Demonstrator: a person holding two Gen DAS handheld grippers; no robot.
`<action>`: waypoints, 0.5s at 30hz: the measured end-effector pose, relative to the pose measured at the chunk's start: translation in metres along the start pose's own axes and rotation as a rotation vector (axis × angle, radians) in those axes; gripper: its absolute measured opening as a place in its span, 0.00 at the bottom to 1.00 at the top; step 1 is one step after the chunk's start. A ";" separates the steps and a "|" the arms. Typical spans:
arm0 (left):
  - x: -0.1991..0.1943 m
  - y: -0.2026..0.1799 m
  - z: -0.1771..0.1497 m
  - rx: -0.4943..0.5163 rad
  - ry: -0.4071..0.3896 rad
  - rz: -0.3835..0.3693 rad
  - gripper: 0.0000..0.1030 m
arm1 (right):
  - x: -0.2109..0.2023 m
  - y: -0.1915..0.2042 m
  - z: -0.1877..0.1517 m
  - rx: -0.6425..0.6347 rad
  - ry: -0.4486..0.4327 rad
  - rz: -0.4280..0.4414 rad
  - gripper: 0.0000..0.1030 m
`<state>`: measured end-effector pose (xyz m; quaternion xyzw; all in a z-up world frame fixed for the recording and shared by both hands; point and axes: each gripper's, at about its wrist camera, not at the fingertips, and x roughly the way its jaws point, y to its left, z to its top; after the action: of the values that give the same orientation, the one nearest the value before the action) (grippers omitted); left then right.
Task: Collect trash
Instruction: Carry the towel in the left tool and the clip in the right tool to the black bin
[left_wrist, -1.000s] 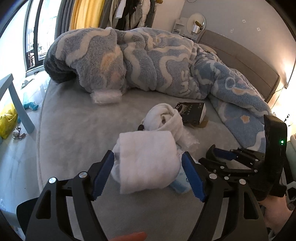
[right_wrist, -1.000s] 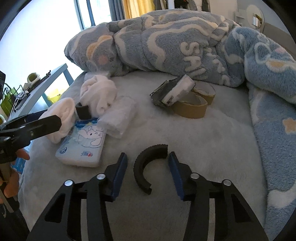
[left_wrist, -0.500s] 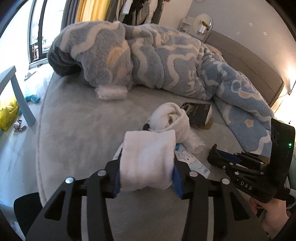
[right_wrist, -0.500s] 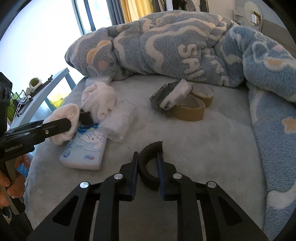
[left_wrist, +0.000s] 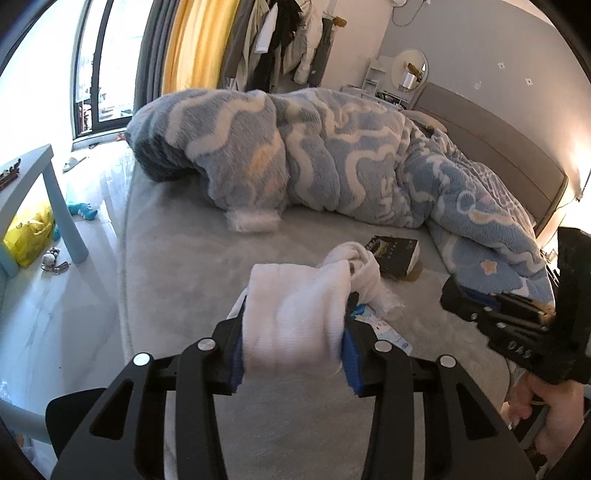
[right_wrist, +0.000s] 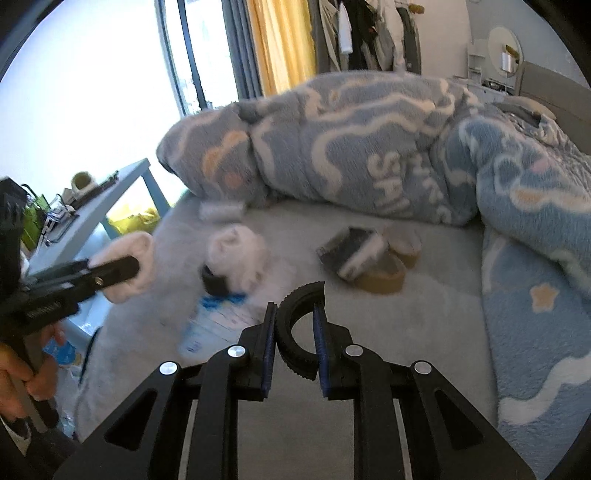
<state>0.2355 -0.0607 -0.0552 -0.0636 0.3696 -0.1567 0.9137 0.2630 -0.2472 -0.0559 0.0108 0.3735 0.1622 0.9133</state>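
My left gripper (left_wrist: 293, 350) is shut on a rolled white sock (left_wrist: 295, 317) and holds it above the grey bed; it also shows at the left of the right wrist view (right_wrist: 114, 269). My right gripper (right_wrist: 294, 343) is shut on a black ridged C-shaped plastic piece (right_wrist: 295, 317), lifted off the bed; it shows in the left wrist view (left_wrist: 480, 306). On the bed lie another balled white sock (right_wrist: 236, 254), a blue-and-white tissue pack (right_wrist: 212, 325), a crinkled clear wrapper (left_wrist: 388, 304), a dark box (right_wrist: 347, 254) and brown tape rolls (right_wrist: 388, 277).
A blue-and-white fleece blanket (left_wrist: 332, 162) is heaped across the far side of the bed (left_wrist: 177, 258). A light blue small table (left_wrist: 33, 177) stands at the left with a yellow bag (left_wrist: 29, 232) under it. The grey headboard (left_wrist: 498, 147) is at the far right.
Both grippers closed, the left on the white sock and the right on the black C-shaped piece, and both lifted their items up off the bed.
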 end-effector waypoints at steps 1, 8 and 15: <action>-0.003 0.002 0.000 -0.002 -0.005 0.003 0.44 | -0.003 0.004 0.003 -0.006 -0.008 0.007 0.19; -0.023 0.019 -0.002 -0.007 -0.028 0.058 0.44 | -0.015 0.040 0.020 -0.058 -0.038 0.064 0.19; -0.046 0.066 -0.012 -0.059 -0.032 0.119 0.44 | -0.017 0.083 0.034 -0.103 -0.038 0.136 0.19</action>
<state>0.2118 0.0170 -0.0494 -0.0707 0.3623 -0.0902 0.9250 0.2514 -0.1699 -0.0080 -0.0076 0.3458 0.2427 0.9063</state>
